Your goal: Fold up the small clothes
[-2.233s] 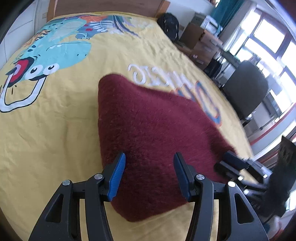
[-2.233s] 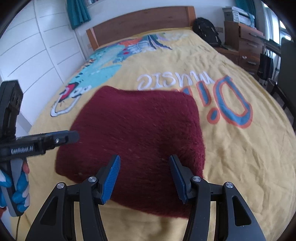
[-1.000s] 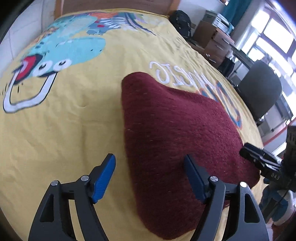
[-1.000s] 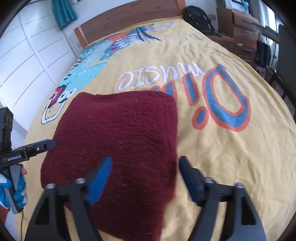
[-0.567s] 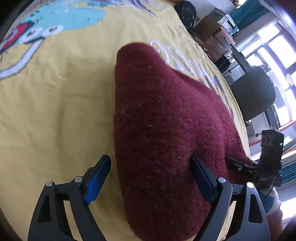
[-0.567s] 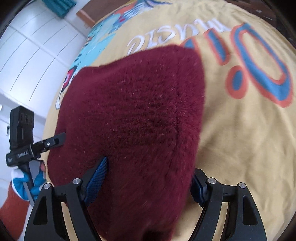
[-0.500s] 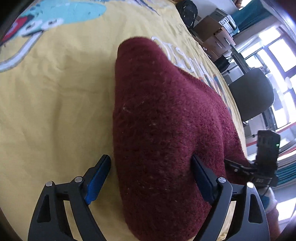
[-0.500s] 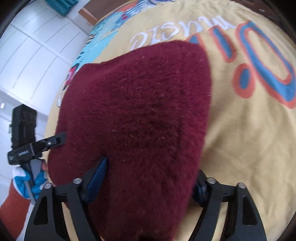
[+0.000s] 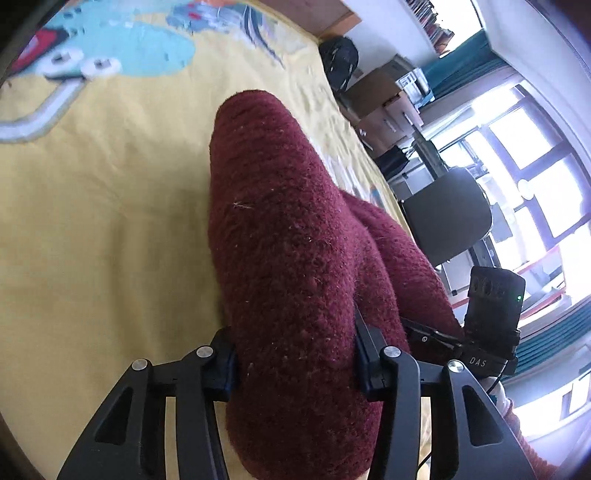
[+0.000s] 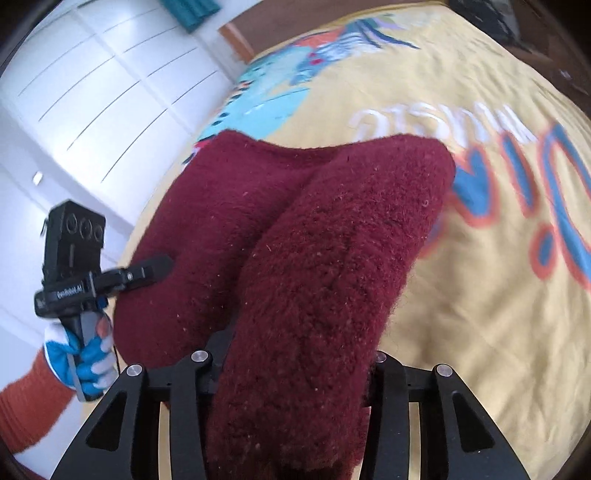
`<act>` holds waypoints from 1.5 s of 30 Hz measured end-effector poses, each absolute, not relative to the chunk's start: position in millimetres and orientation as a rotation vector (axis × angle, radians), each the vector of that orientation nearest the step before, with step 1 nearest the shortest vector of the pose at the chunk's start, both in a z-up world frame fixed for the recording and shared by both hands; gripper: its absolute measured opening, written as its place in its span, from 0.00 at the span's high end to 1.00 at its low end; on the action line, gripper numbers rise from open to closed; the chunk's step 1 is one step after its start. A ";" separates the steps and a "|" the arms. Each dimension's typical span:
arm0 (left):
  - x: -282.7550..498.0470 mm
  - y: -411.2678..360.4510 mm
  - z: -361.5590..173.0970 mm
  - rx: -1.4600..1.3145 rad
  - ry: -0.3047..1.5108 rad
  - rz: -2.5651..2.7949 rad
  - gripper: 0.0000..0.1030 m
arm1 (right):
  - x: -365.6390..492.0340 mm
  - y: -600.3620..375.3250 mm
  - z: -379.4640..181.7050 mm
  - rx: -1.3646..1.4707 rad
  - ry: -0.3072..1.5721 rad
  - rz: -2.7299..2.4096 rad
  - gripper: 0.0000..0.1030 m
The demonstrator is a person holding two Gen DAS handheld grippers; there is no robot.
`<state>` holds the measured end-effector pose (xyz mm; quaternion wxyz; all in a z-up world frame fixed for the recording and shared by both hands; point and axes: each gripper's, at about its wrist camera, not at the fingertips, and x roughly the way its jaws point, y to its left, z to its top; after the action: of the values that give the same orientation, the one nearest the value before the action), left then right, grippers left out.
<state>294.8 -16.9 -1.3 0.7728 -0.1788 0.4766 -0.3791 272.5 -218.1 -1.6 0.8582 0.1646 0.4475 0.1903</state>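
A dark red knitted garment (image 9: 288,236) lies on a yellow printed bedspread (image 9: 92,192). My left gripper (image 9: 295,354) is shut on its near left edge, and the cloth bulges up between the jaws and hides the pads. My right gripper (image 10: 295,369) is shut on the near right edge of the same garment (image 10: 332,258), bunched into a thick ridge. The right gripper also shows at the right of the left wrist view (image 9: 436,338). The left gripper shows at the left of the right wrist view (image 10: 147,273), held by a gloved hand.
The bedspread (image 10: 480,258) carries a blue cartoon print and large letters. A wooden headboard (image 10: 303,22) is at the far end. White cupboards (image 10: 92,92) stand left of the bed. A black office chair (image 9: 447,218), drawers and a black bag (image 9: 340,59) stand to its right.
Both grippers dropped onto the garment's near edge and closed on it. The cloth now bunches into two raised ridges where it lay flat before.
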 end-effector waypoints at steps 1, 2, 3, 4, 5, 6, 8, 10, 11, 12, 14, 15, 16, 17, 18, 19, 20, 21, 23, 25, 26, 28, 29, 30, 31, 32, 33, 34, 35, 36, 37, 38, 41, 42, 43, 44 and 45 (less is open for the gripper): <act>292.7 -9.9 4.5 -0.379 1.021 -0.810 0.59 | 274.6 -209.5 -0.2 0.344 0.936 0.414 0.57; 291.3 1.9 8.8 -0.371 1.012 -0.793 0.59 | 276.7 -202.1 -0.6 0.348 0.932 0.425 0.57; 290.3 14.8 11.8 -0.367 1.005 -0.772 0.59 | 278.4 -194.9 -2.9 0.354 0.930 0.435 0.57; 287.8 23.8 12.4 -0.366 1.002 -0.756 0.59 | 281.3 -185.8 -6.9 0.362 0.935 0.446 0.57; 286.5 33.8 12.0 -0.364 1.001 -0.738 0.59 | 283.7 -178.5 -11.4 0.363 0.944 0.451 0.57; 286.5 48.7 10.1 -0.362 1.005 -0.711 0.59 | 288.3 -171.8 -17.0 0.361 0.954 0.451 0.57; 282.6 60.6 1.1 -0.356 1.025 -0.671 0.59 | 291.3 -163.3 -27.3 0.347 0.986 0.437 0.54; 281.7 74.6 -13.9 -0.347 1.065 -0.618 0.56 | 295.7 -160.1 -32.9 0.343 1.001 0.413 0.47; 281.0 78.4 -19.5 -0.343 1.076 -0.601 0.53 | 295.1 -165.4 -33.3 0.352 1.000 0.404 0.45; 278.9 83.0 -22.5 -0.342 1.076 -0.590 0.50 | 292.0 -170.3 -33.2 0.357 0.997 0.396 0.44; 273.4 88.6 -22.4 -0.358 1.060 -0.580 0.47 | 283.0 -182.4 -32.7 0.356 0.993 0.372 0.39; 272.0 84.4 -21.8 -0.361 1.055 -0.576 0.47 | 275.4 -191.2 -31.6 0.354 0.992 0.361 0.38; 270.5 82.9 -21.0 -0.357 1.052 -0.573 0.46 | 268.9 -192.7 -30.9 0.346 0.993 0.345 0.37; 268.3 81.1 -19.6 -0.345 1.049 -0.570 0.44 | 263.8 -197.6 -31.2 0.340 0.994 0.328 0.35; 264.5 80.2 -17.2 -0.323 1.045 -0.564 0.44 | 256.8 -203.7 -31.3 0.338 0.997 0.303 0.35; 264.7 74.2 -15.8 -0.310 1.044 -0.559 0.42 | 253.0 -205.2 -31.5 0.336 0.998 0.287 0.35; 261.4 73.4 -15.1 -0.297 1.043 -0.555 0.41 | 247.8 -210.1 -33.5 0.337 1.000 0.266 0.34; 256.7 73.4 -13.4 -0.290 1.041 -0.552 0.41 | 243.0 -209.4 -35.4 0.339 1.001 0.251 0.34; 248.2 74.1 -14.0 -0.283 1.039 -0.538 0.41 | 238.8 -207.8 -33.7 0.334 1.002 0.224 0.34; 241.9 73.6 -10.9 -0.273 1.030 -0.517 0.41 | 230.4 -204.3 -29.5 0.314 0.997 0.196 0.34; 237.1 74.9 -8.7 -0.270 1.026 -0.510 0.41 | 226.0 -203.4 -27.2 0.308 0.993 0.179 0.34; 228.8 75.9 -1.0 -0.257 1.013 -0.495 0.41 | 220.7 -200.3 -23.7 0.294 0.989 0.145 0.34; 225.0 77.1 1.7 -0.250 1.007 -0.489 0.41 | 214.5 -199.6 -20.4 0.286 0.985 0.129 0.34; 216.1 79.8 7.2 -0.235 0.994 -0.478 0.41 | 208.7 -199.0 -17.3 0.281 0.980 0.117 0.34; 211.6 81.0 12.0 -0.224 0.984 -0.472 0.41 | 203.7 -197.6 -14.3 0.275 0.976 0.105 0.34; 205.4 83.1 15.7 -0.214 0.974 -0.466 0.41 | 195.4 -197.5 -10.3 0.266 0.970 0.091 0.34; 197.0 86.1 20.3 -0.204 0.962 -0.456 0.41 | 186.9 -198.2 -7.1 0.258 0.966 0.078 0.34; 189.7 88.7 24.2 -0.196 0.952 -0.446 0.41 | 180.5 -196.5 -3.9 0.253 0.961 0.066 0.34; 180.4 91.2 28.8 -0.189 0.940 -0.434 0.41 | 172.1 -195.1 -0.4 0.251 0.953 0.056 0.34; 175.5 92.8 31.8 -0.181 0.934 -0.424 0.41 | 165.2 -194.0 2.6 0.252 0.943 0.050 0.34; 168.6 94.5 34.4 -0.169 0.926 -0.410 0.40 | 156.6 -192.2 6.4 0.253 0.931 0.042 0.34; 158.6 96.5 37.8 -0.156 0.911 -0.392 0.37 | 147.2 -190.9 10.0 0.248 0.919 0.033 0.34; 136.0 98.4 43.7 -0.131 0.885 -0.359 0.35 | 114.7 -182.3 24.5 0.241 0.879 0.010 0.33; 124.6 97.9 45.6 -0.117 0.875 -0.343 0.35 | 106.3 -179.2 27.9 0.235 0.867 0.001 0.33; 118.8 98.7 46.5 -0.106 0.869 -0.331 0.34 | 96.7 -175.2 31.9 0.227 0.854 -0.007 0.33; 110.9 98.8 47.5 -0.094 0.860 -0.318 0.33 | 88.1 -171.2 35.2 0.219 0.841 -0.013 0.33; 101.4 98.2 48.8 -0.082 0.849 -0.307 0.33 | 79.5 -167.2 38.8 0.211 0.829 -0.019 0.33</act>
<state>101.4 98.2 48.8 0.8991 -0.0397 0.4100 -0.1482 79.5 -167.2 38.8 0.9098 0.1022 0.4022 -0.0094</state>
